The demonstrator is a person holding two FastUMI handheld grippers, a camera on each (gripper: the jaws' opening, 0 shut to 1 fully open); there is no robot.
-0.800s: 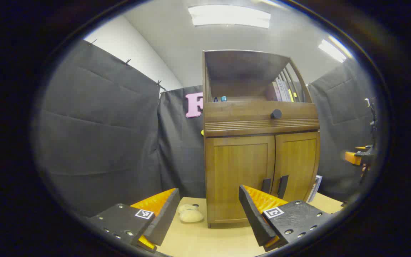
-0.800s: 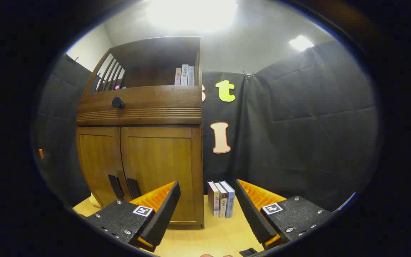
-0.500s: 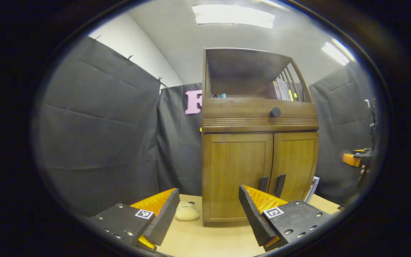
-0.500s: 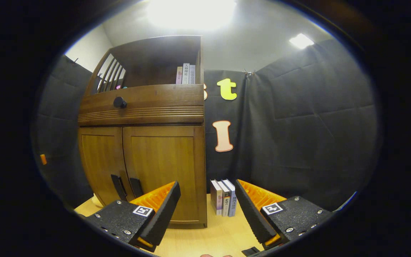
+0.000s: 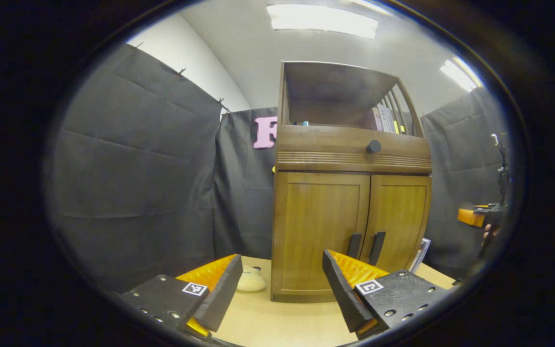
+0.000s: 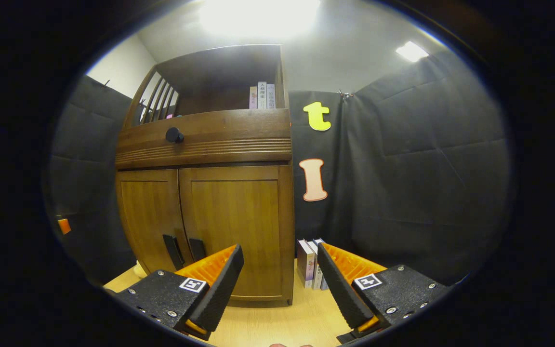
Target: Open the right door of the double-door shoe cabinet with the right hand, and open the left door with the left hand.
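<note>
A light wooden table (image 6: 277, 323) carries the shoe cabinet (image 6: 219, 212), upright books (image 6: 309, 262) beside it, and a plush toy (image 5: 251, 282).

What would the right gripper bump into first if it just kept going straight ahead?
Probably the cabinet's right door. The right gripper is open and points at that door's right part, near the cabinet's edge, with bare table between. The books stand just right of that line. Depth is hard to judge.

The shoe cabinet (image 5: 350, 202) is warm brown wood with visible grain. Its two door handles (image 5: 365, 245) and round knob (image 5: 373, 146) are black. The table (image 6: 277, 325) is pale yellow wood.
</note>
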